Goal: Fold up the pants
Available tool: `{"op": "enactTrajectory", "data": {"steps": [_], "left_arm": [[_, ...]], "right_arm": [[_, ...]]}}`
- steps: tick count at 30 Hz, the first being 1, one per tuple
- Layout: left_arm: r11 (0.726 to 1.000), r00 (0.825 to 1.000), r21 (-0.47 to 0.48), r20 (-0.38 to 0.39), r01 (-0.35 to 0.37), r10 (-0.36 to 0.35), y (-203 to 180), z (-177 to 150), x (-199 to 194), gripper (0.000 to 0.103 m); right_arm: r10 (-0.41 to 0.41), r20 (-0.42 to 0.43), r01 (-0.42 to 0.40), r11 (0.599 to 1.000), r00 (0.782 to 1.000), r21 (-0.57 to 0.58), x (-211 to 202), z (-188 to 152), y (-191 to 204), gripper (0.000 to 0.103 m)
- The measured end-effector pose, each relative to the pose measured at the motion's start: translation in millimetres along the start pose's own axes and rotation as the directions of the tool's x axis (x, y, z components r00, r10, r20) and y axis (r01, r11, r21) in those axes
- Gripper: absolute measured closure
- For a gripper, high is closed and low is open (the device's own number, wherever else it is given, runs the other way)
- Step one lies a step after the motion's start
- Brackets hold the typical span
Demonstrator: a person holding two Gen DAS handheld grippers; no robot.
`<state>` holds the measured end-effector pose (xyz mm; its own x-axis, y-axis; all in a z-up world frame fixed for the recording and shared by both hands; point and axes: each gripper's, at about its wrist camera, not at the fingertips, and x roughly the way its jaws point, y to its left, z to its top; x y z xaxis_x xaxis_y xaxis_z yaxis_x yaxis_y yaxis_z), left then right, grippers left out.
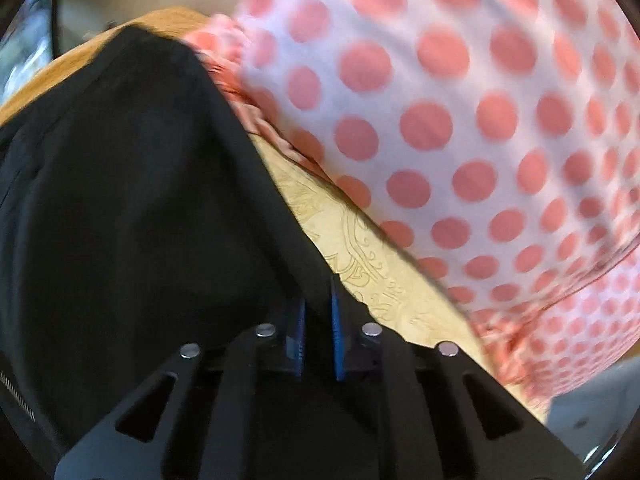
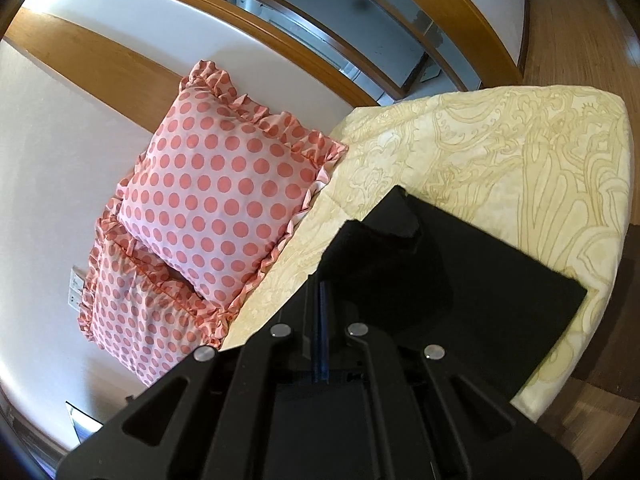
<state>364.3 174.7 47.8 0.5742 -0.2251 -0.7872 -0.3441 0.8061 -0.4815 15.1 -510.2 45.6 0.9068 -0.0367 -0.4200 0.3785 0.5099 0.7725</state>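
The black pants fill the left and middle of the left wrist view and lie on the cream patterned bedspread. My left gripper is shut on the pants' edge, with fabric pinched between its blue pads. In the right wrist view the black pants lie partly folded on the bedspread. My right gripper is shut on a lifted corner of the pants, its pads pressed together.
Two pink polka-dot pillows with frilled edges lean against the white wall at the bed's head; one of these pillows is very close to the left gripper. A wooden headboard rail and wood floor surround the bed.
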Motion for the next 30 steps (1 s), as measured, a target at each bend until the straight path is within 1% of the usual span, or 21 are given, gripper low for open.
{"op": "enactTrajectory", "data": {"steps": [1, 3, 4, 5, 6, 8, 10, 12, 15, 16, 18, 21, 24, 26, 30], "left_arm": [[1.0, 1.0, 0.018, 0.021, 0.006, -0.006, 2.5, -6.4, -15.7, 0.095], [0.997, 0.996, 0.07, 0.089, 0.024, -0.03, 9.3, -25.1, -56.6, 0.095], [0.994, 0.99, 0.099, 0.133, 0.037, -0.05, 16.5, -41.5, -87.9, 0.095], [0.992, 0.985, 0.116, 0.161, 0.046, -0.065, 23.7, -56.5, -110.5, 0.095], [0.989, 0.978, 0.137, 0.192, 0.06, -0.086, 35.8, -79.2, -140.5, 0.095], [0.985, 0.968, 0.162, 0.231, 0.057, -0.095, 55.4, -109.2, -173.5, 0.095], [0.983, 0.962, 0.179, 0.263, 0.028, -0.076, 74.8, -150.3, -198.4, 0.095], [0.986, 0.963, 0.169, 0.266, -0.006, -0.04, 97.3, -187.1, -206.3, 0.095], [0.988, 0.965, 0.148, 0.261, -0.05, 0.01, 113.3, -217.7, -201.8, 0.095], [0.989, 0.964, 0.137, 0.264, -0.062, 0.024, 119.4, -230.6, -201.8, 0.095], [0.991, 0.96, 0.119, 0.28, -0.067, 0.031, 127.3, -246.5, -203.9, 0.095], [0.994, 0.951, 0.085, 0.306, -0.061, 0.032, 135.5, -261.9, -206.0, 0.095], [0.99, 0.94, 0.102, 0.337, -0.093, 0.053, 132.6, -272.1, -208.3, 0.095], [0.986, 0.938, 0.125, 0.34, -0.111, 0.063, 129.9, -274.1, -208.1, 0.095], [0.985, 0.941, 0.137, 0.334, -0.103, 0.052, 133.6, -271.9, -210.9, 0.095]], "right_arm": [[-0.005, -0.001, 0.005, 1.0, 1.0, 0.002, 1.9, 2.2, -2.9, 0.103], [-0.015, 0.0, 0.015, 1.0, 1.0, 0.006, 4.7, 5.5, -8.7, 0.103], [-0.028, 0.002, 0.028, 1.0, 1.0, 0.012, 6.0, 6.8, -13.4, 0.103], [-0.037, 0.003, 0.037, 0.999, 0.999, 0.014, 6.1, 7.0, -16.9, 0.103], [-0.045, 0.006, 0.045, 0.999, 0.999, 0.015, 5.6, 7.2, -20.3, 0.103], [-0.058, 0.01, 0.057, 0.998, 0.998, 0.024, 3.1, 6.4, -28.0, 0.103], [-0.068, 0.01, 0.068, 0.997, 0.998, 0.035, -1.0, 4.7, -36.6, 0.103], [-0.081, 0.011, 0.081, 0.996, 0.997, 0.034, -4.8, 2.9, -41.6, 0.103], [-0.087, 0.011, 0.087, 0.995, 0.996, 0.039, -11.7, 1.5, -49.9, 0.103], [-0.088, 0.011, 0.087, 0.995, 0.996, 0.042, -13.8, 2.0, -51.7, 0.103], [-0.084, 0.012, 0.083, 0.995, 0.996, 0.047, -17.8, 3.4, -53.7, 0.103], [-0.078, 0.018, 0.078, 0.996, 0.997, 0.045, -24.9, 5.1, -55.5, 0.103], [-0.072, 0.028, 0.07, 0.996, 0.997, 0.061, -31.7, 6.7, -59.7, 0.103], [-0.1, 0.025, 0.098, 0.993, 0.995, 0.067, -34.8, 6.1, -63.2, 0.103], [-0.14, -0.006, 0.14, 0.986, 0.99, 0.088, -38.7, -2.6, -76.7, 0.103]]}}
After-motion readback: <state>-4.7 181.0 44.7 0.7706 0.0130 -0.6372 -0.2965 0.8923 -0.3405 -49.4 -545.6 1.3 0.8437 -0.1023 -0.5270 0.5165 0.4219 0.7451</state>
